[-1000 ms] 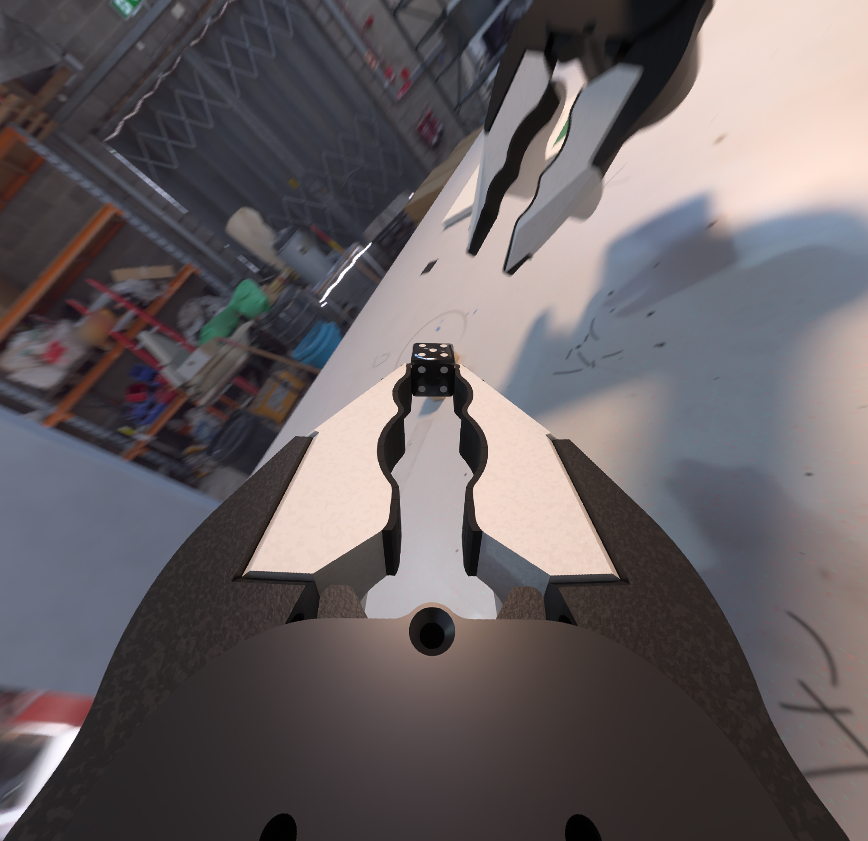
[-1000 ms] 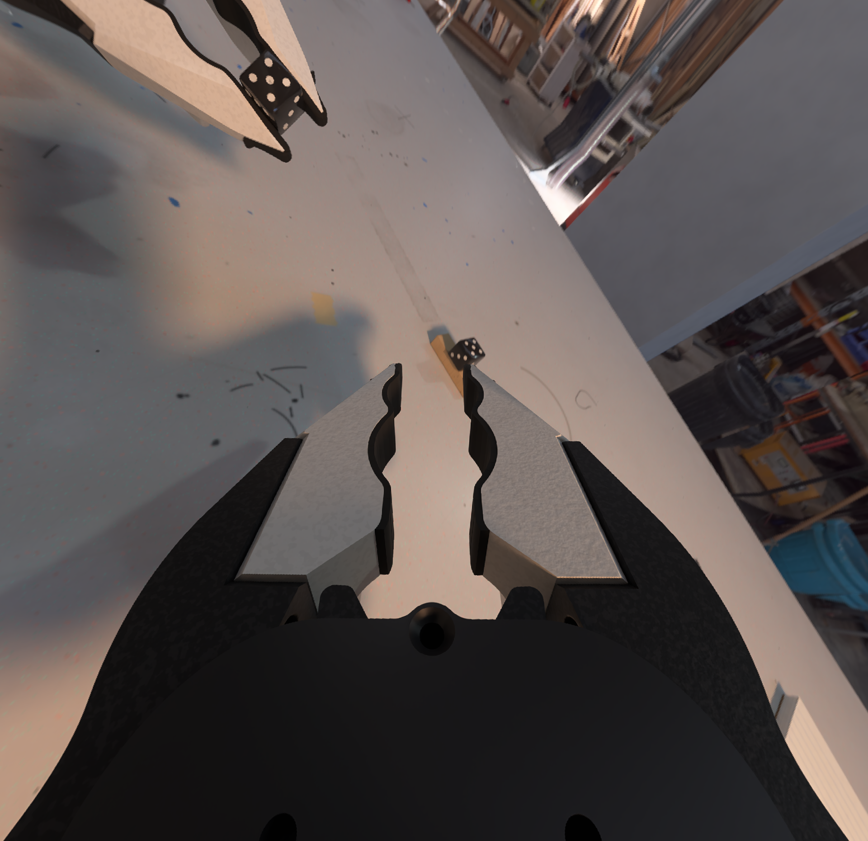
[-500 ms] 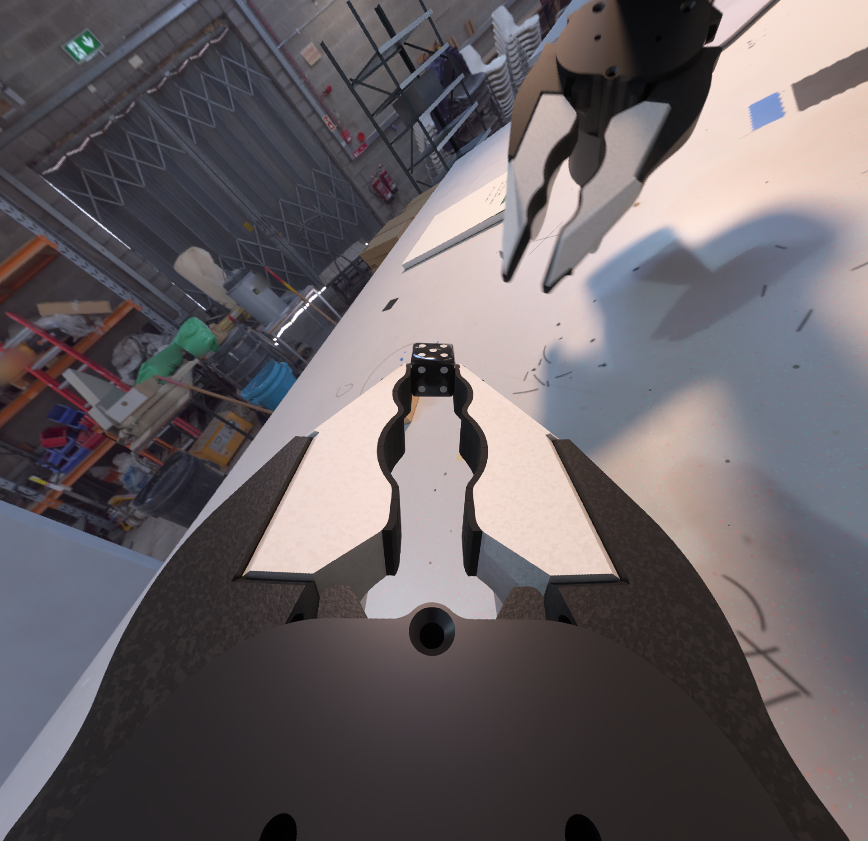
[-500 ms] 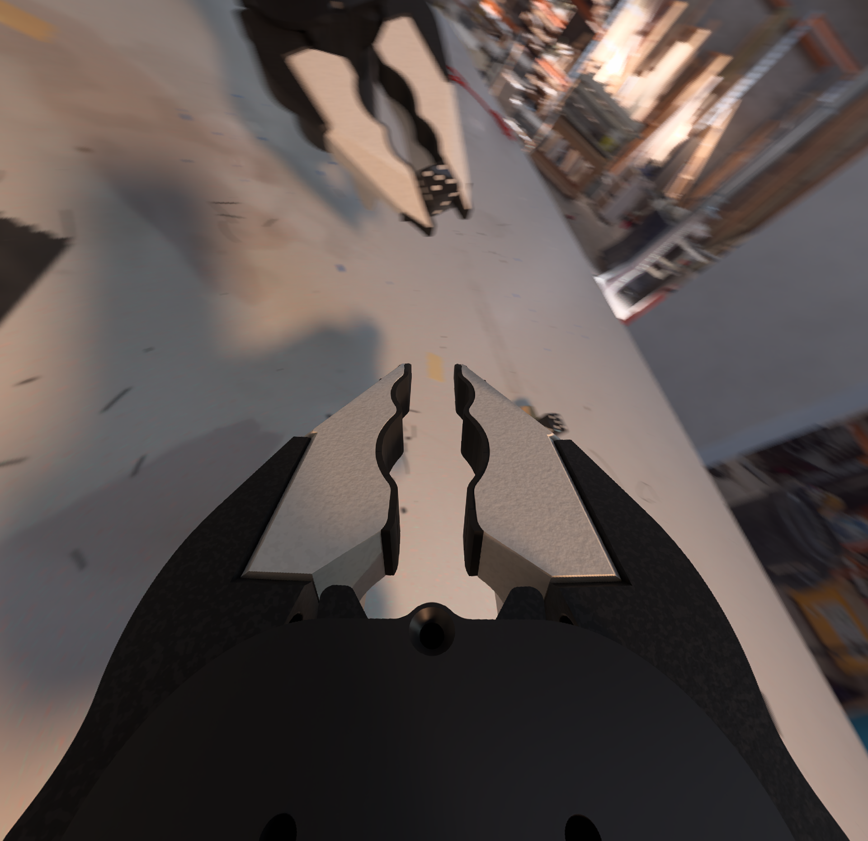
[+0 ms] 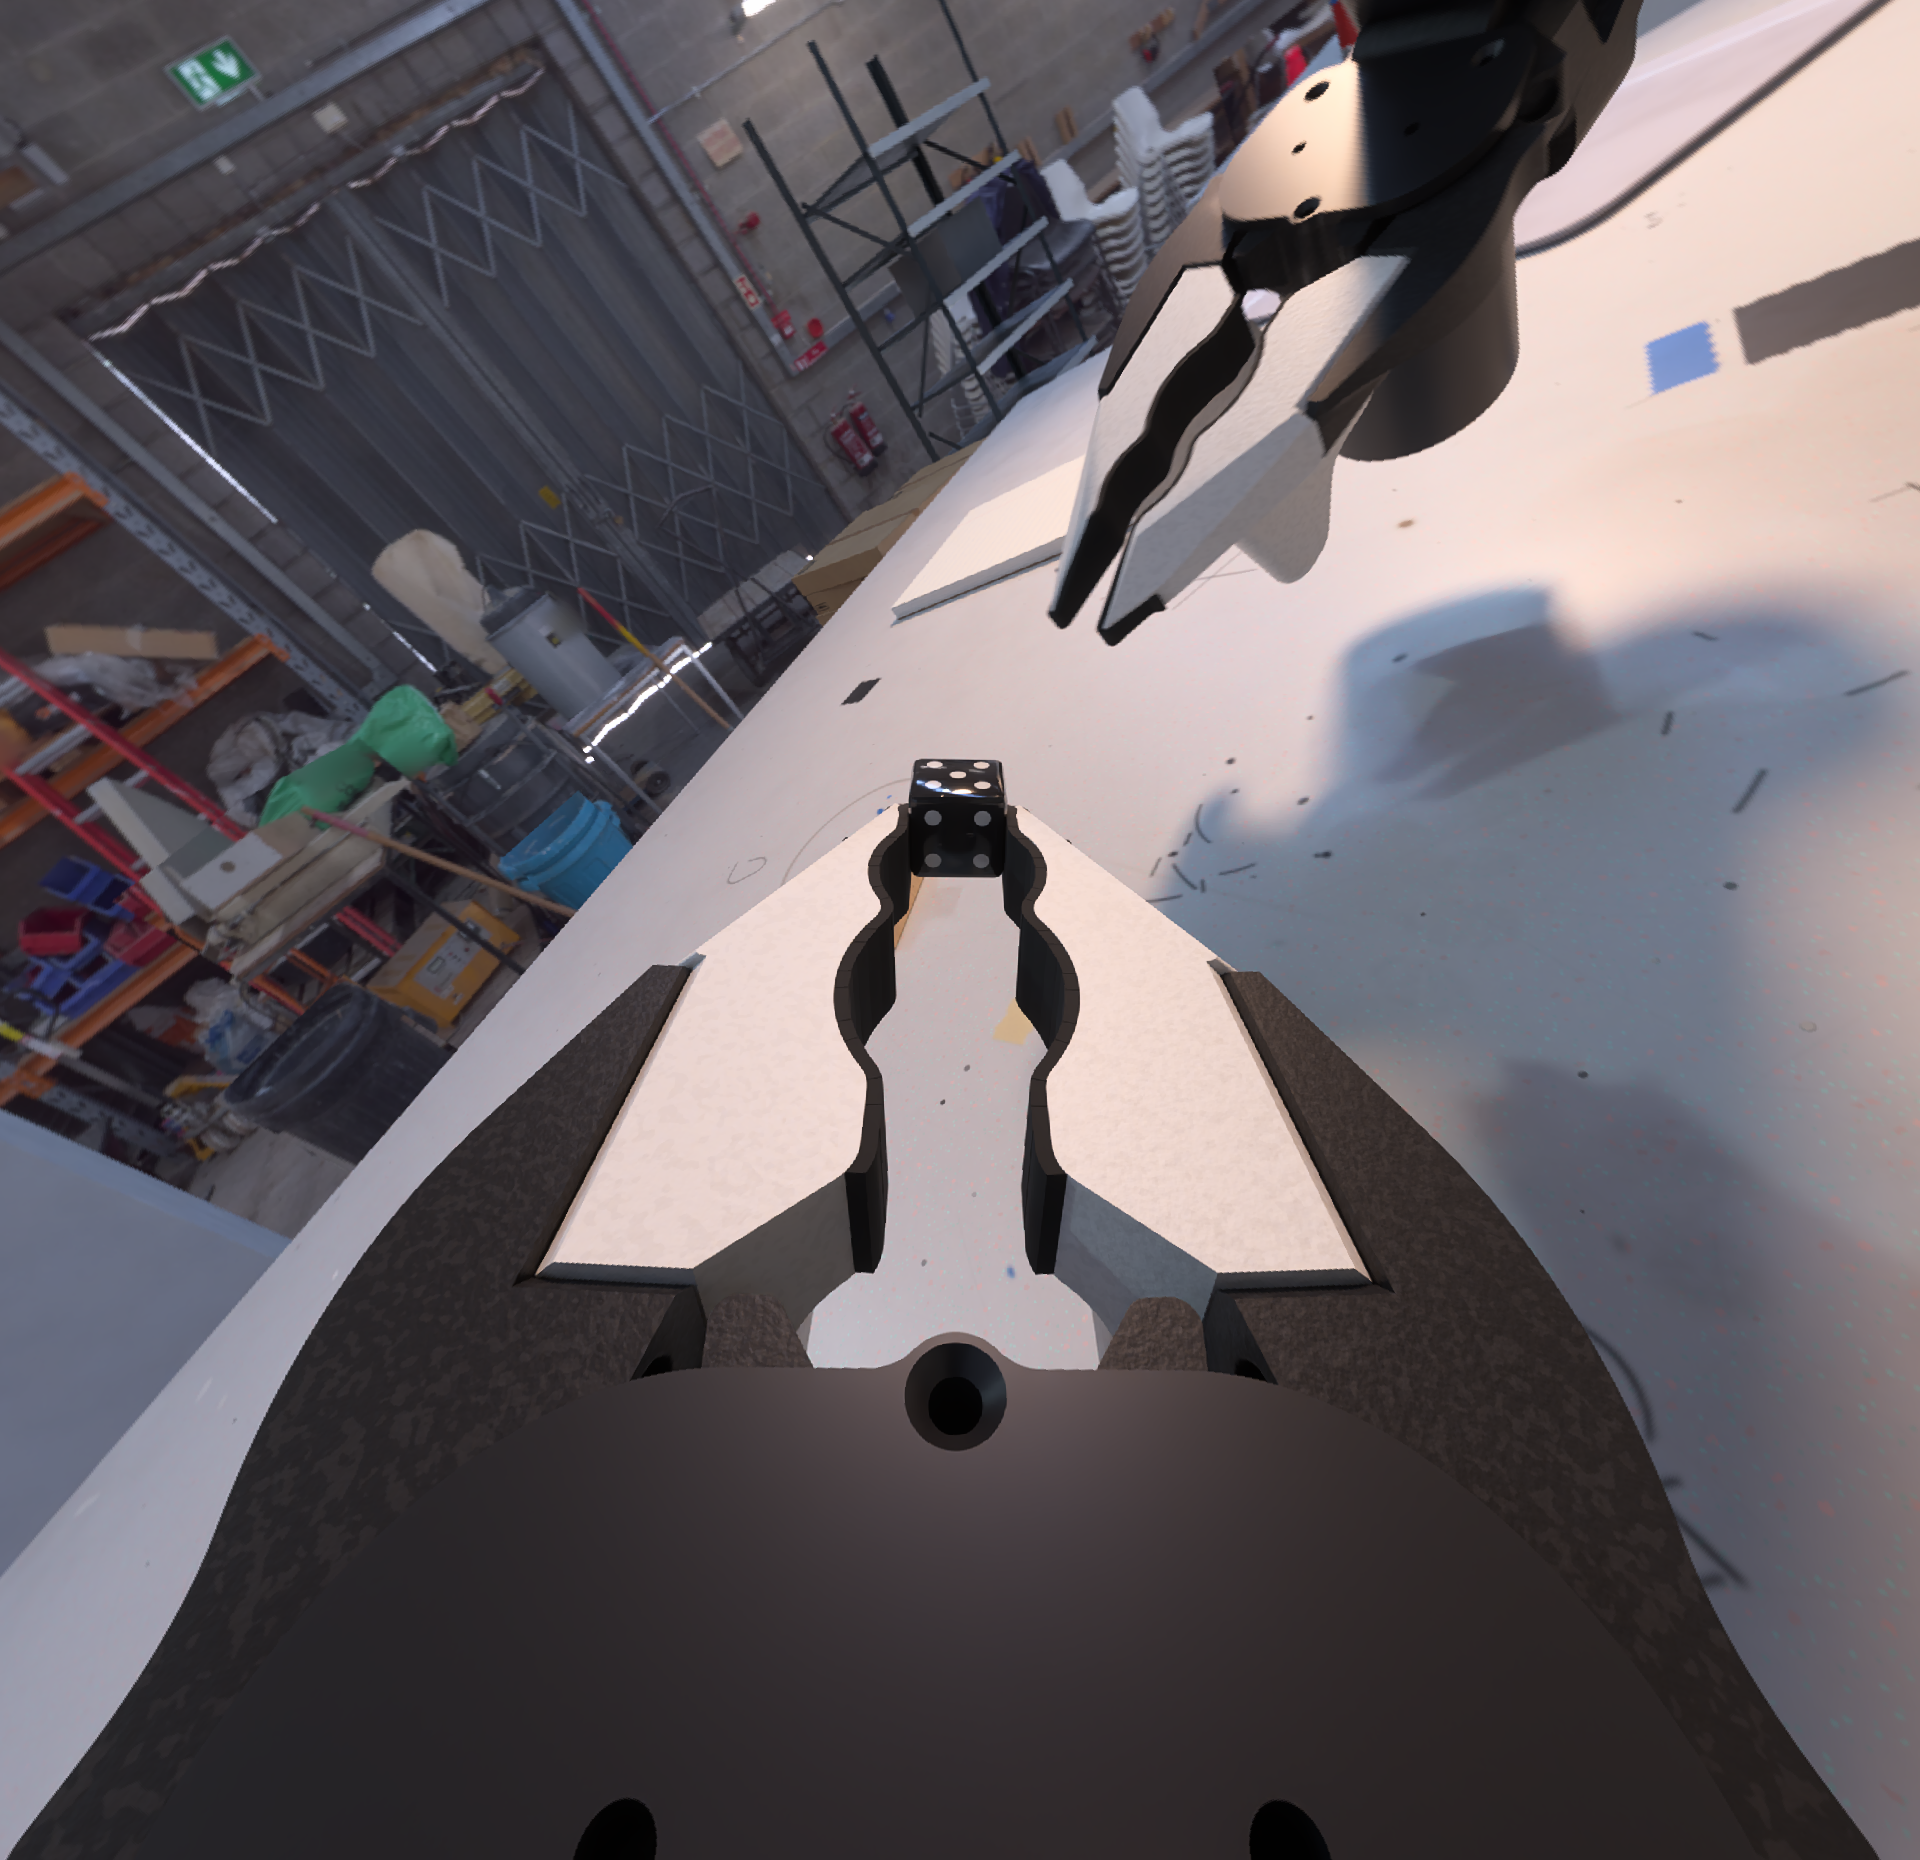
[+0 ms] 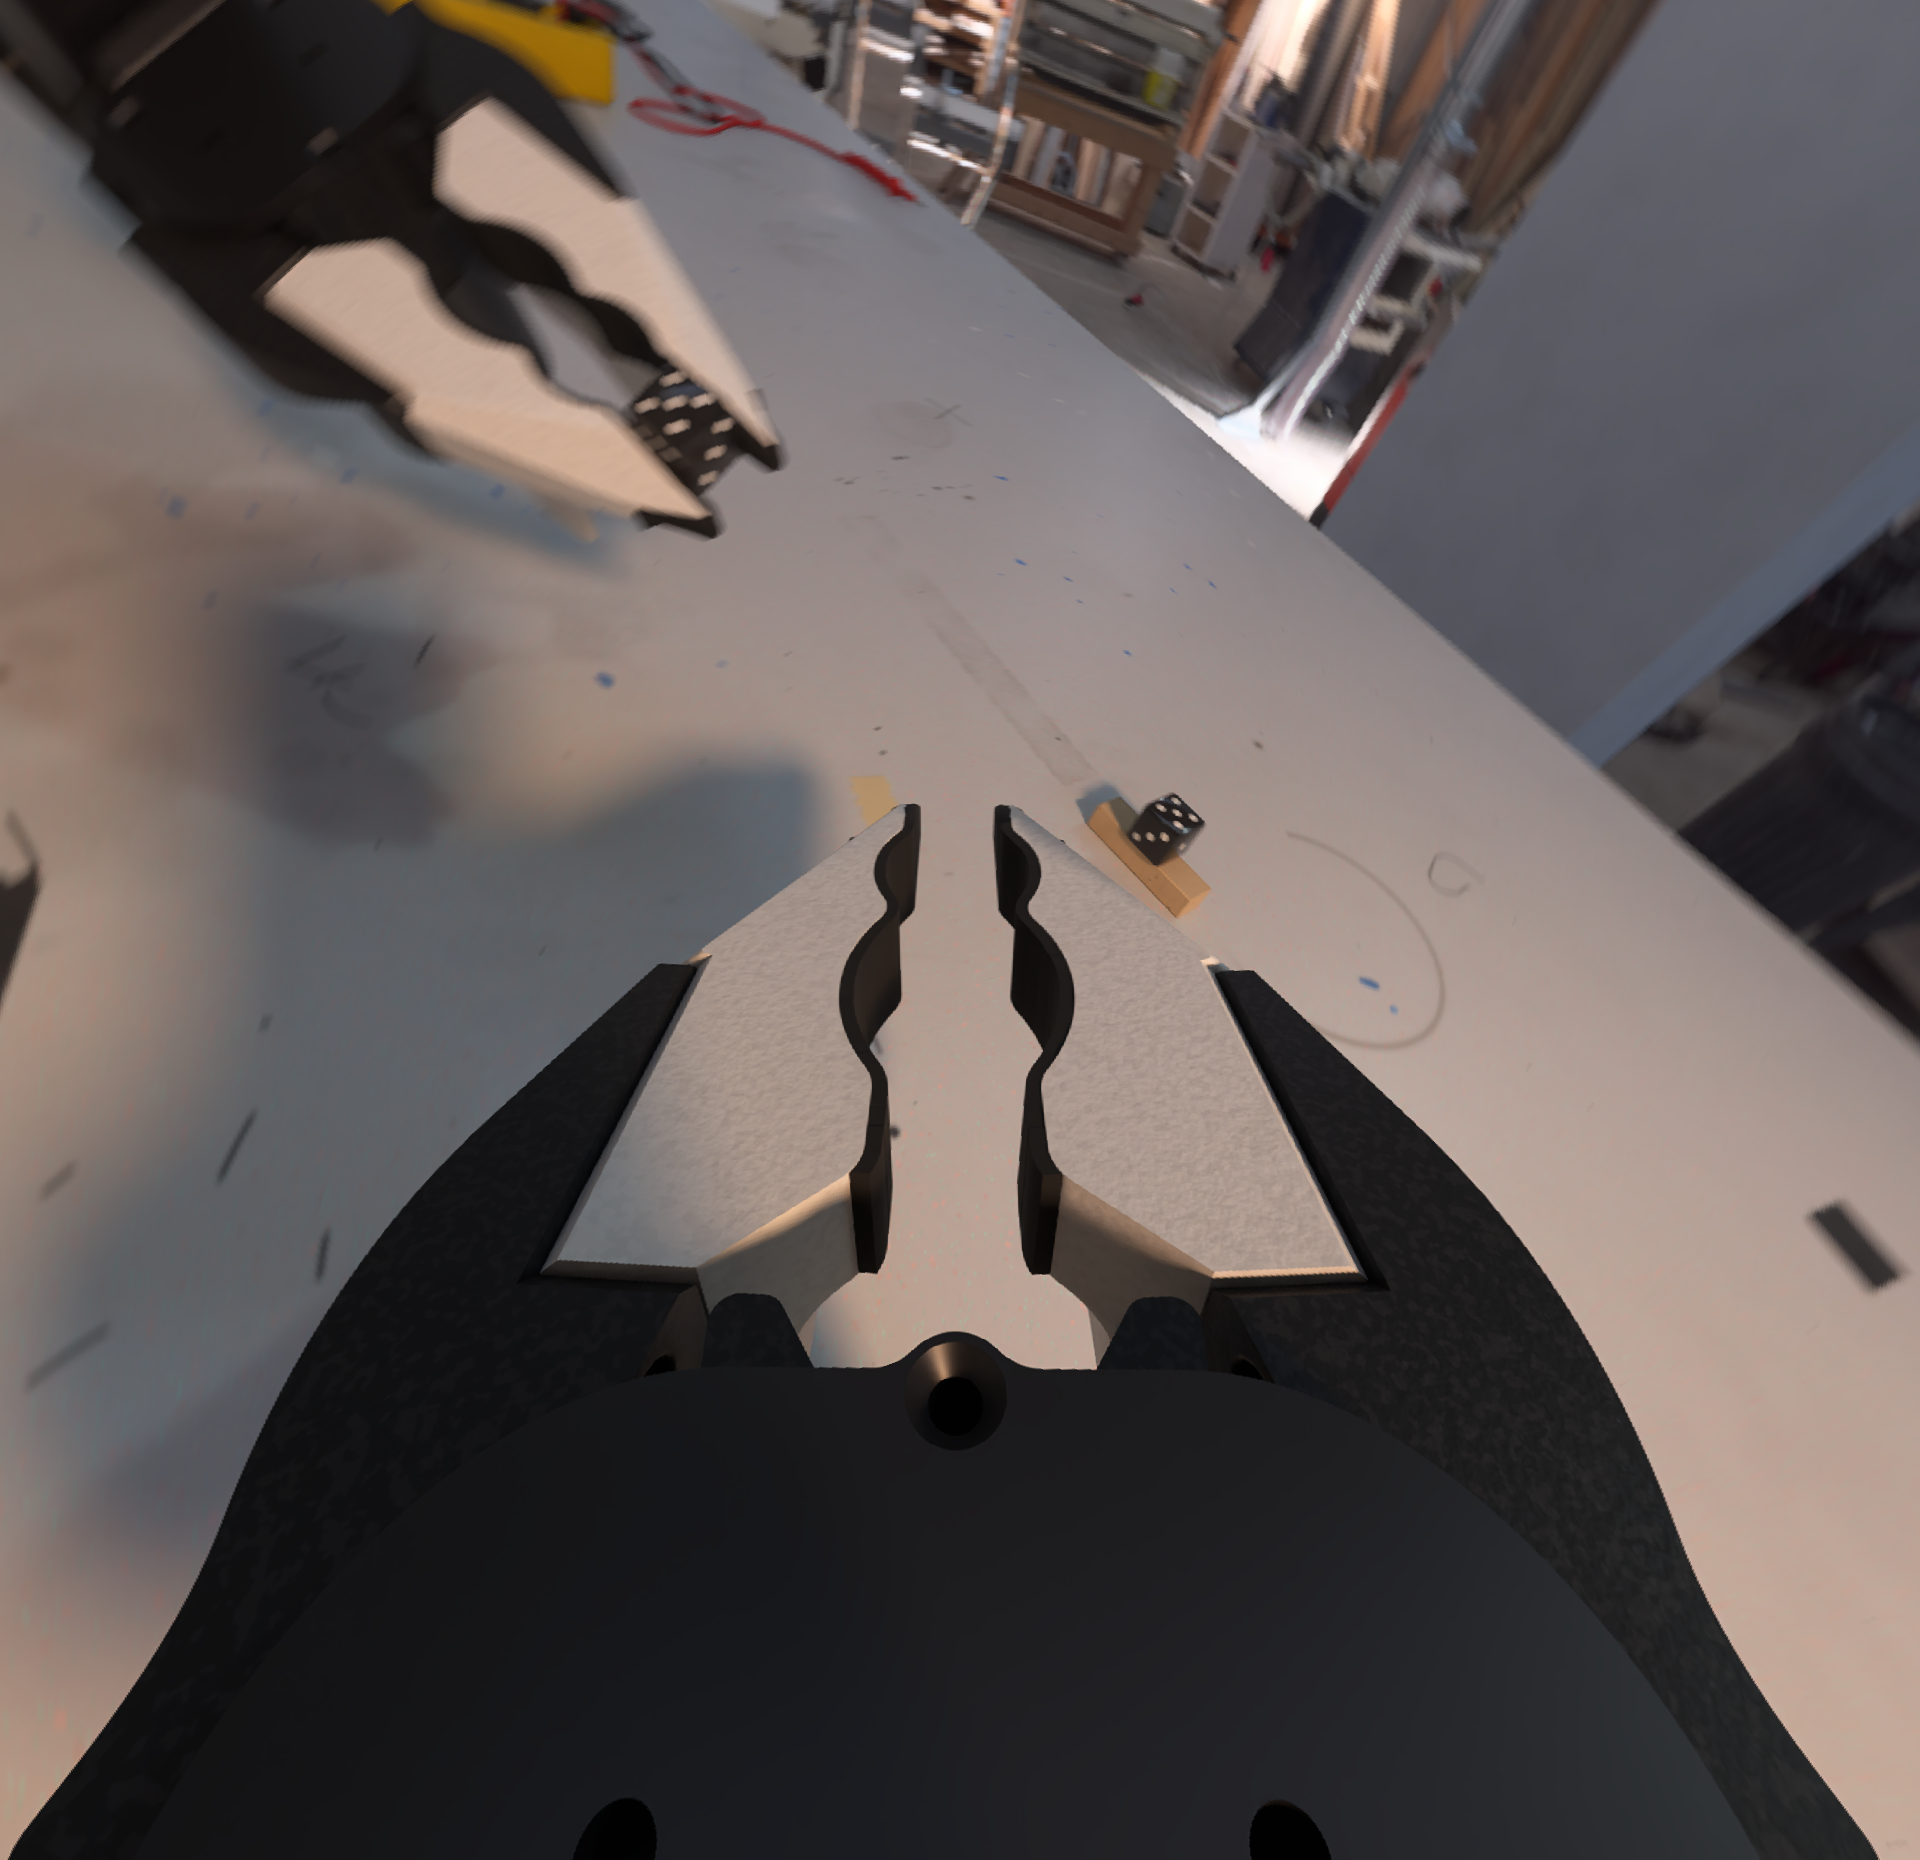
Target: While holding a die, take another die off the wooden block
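My left gripper [image 5: 956,834] is shut on a black die with white pips [image 5: 956,818], held at the fingertips above the white table. It also shows at the upper left of the right wrist view [image 6: 727,465], with the die [image 6: 681,428] in it. A second black die [image 6: 1169,826] sits on a small wooden block [image 6: 1164,875] on the table. My right gripper [image 6: 956,823] is empty, with a narrow gap between its fingers. It hovers just left of the block and touches neither block nor die. It also shows in the left wrist view [image 5: 1091,621].
The table edge [image 6: 1558,771] runs close behind the block. A tan tape patch [image 6: 873,797] lies by my right fingertips. A yellow tool [image 6: 499,13] and red cable [image 6: 748,122] lie at the far end. A white board [image 5: 987,553] lies flat farther off.
My right gripper has swung and moved, and the gap between its fingers has narrowed. The block and its die now show just right of its fingertips. My left gripper still holds its die.
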Robot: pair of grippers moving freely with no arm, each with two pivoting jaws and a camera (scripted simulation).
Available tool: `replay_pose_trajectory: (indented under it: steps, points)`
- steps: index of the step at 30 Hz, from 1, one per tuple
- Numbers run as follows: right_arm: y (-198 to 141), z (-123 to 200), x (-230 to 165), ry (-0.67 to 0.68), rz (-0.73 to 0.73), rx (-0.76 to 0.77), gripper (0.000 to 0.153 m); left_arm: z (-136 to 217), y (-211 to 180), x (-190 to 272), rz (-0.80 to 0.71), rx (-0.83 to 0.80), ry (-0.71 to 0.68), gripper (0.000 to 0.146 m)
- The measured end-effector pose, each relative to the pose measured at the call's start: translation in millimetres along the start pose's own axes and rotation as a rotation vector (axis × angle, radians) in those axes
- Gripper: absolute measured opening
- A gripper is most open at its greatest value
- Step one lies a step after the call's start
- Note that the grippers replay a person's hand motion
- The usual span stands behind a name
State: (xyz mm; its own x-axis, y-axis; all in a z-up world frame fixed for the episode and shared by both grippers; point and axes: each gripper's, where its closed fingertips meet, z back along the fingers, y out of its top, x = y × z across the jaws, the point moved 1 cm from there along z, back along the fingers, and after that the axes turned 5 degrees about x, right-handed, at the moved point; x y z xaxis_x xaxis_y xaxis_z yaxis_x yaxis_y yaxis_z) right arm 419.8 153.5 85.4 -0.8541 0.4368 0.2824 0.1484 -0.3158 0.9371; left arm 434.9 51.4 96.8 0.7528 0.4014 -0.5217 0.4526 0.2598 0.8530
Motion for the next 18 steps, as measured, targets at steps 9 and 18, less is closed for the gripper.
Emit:
replay_pose_trajectory:
  steps: [9, 18]
  points:
    - [-31, -58, 56, 0.088, -0.338, -0.413, 0.022, 4, -6, -18, 0.002, -0.042, 0.123, 0.016]
    - [-51, -84, 67, 0.492, 0.43, -0.545, 0.028, 8, -15, -23, 0.137, -0.075, 0.088, 0.016]
